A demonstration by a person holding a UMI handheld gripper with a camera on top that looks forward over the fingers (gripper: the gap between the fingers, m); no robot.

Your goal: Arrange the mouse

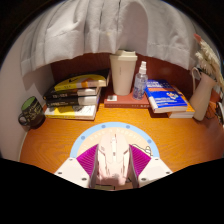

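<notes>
A pale pink-white mouse (112, 158) sits between my gripper's two fingers, with the magenta pads (87, 157) pressing on both its sides. My gripper (112, 160) is shut on the mouse and holds it above a round light-blue mouse mat (113, 129) that lies on the wooden desk (50, 143) just ahead of the fingers. The mouse's underside and the near part of the mat are hidden by the mouse and the fingers.
A stack of books (75, 96) lies at the back left with a dark jar (31, 111) beside it. A white box (123, 72), a small spray bottle (140, 80), a blue book (168, 98) and a white bottle (204, 97) stand at the back. White curtain (110, 25) hangs behind.
</notes>
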